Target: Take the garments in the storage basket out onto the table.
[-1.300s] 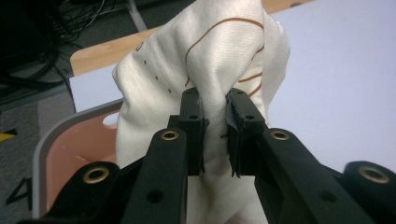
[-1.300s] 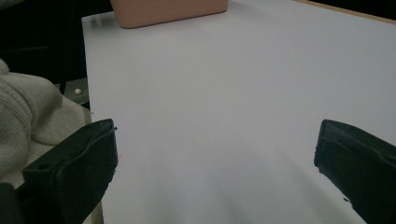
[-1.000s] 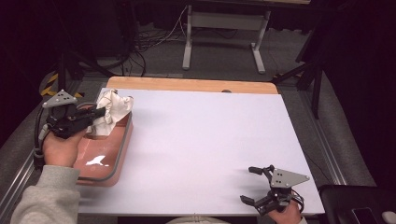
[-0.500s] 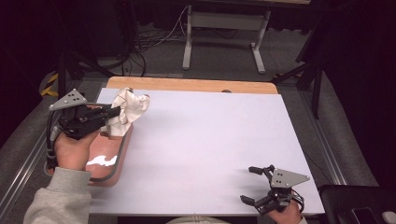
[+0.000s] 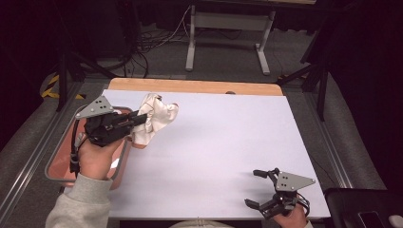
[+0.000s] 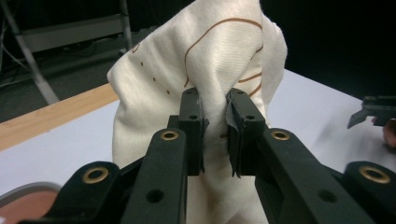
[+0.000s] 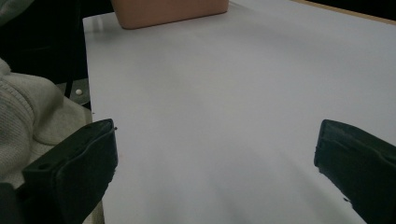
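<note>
A cream cloth (image 5: 154,118) with thin brown lines hangs bunched from my left gripper (image 5: 142,117), lifted above the left part of the white table (image 5: 223,142). In the left gripper view the two black jaws pinch a fold of the cloth (image 6: 215,70) between their pads, left gripper (image 6: 215,126) shut on it. My right gripper (image 5: 259,189) rests at the table's near right edge, jaws spread wide with nothing between them. In the right gripper view the right gripper (image 7: 215,163) frames bare white tabletop.
A salmon-coloured tray (image 5: 59,161) sits at the table's left edge under my left hand, and its wall (image 7: 168,11) appears far off in the right gripper view. A wooden strip (image 5: 190,86) runs along the far edge. A grey sleeve (image 7: 23,107) lies beside the right gripper.
My left gripper has carried the cloth up out of the tray and rightward over the white table. The right gripper has stayed where it was.
</note>
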`<state>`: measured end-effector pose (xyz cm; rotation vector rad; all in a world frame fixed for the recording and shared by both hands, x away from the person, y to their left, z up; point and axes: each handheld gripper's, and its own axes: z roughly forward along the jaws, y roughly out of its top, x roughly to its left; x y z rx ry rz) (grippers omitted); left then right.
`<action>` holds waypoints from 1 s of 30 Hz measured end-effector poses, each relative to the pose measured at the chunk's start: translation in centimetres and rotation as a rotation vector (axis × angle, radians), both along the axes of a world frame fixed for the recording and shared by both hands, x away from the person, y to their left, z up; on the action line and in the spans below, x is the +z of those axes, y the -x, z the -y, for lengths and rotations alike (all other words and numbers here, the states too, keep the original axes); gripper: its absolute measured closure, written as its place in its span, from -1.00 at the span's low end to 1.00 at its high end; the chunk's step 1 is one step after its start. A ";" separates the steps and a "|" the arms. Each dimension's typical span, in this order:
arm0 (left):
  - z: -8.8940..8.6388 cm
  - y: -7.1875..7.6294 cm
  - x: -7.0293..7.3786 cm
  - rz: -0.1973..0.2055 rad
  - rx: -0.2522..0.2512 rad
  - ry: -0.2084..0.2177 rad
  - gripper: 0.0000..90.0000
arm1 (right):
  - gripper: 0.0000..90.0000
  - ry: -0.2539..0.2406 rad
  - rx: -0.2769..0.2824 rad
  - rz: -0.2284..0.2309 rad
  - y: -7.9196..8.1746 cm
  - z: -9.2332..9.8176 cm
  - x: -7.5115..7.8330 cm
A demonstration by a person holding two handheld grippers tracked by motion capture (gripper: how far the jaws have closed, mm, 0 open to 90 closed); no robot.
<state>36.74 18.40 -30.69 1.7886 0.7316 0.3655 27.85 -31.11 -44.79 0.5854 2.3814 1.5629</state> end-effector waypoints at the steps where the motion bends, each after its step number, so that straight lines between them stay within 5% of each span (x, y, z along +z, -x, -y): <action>1: 0.3 0.1 -0.1 -0.005 -0.006 0.003 0.74 | -1.00 0.000 0.000 0.000 0.0 0.0 0.0; 21: 5.2 0.5 -2.6 -0.001 -0.109 0.020 0.74 | -1.00 -0.004 0.002 0.001 0.1 0.1 0.1; 30: 7.1 0.2 -4.7 -0.048 -0.165 0.036 0.73 | -1.00 -0.007 0.001 0.000 0.1 0.2 0.0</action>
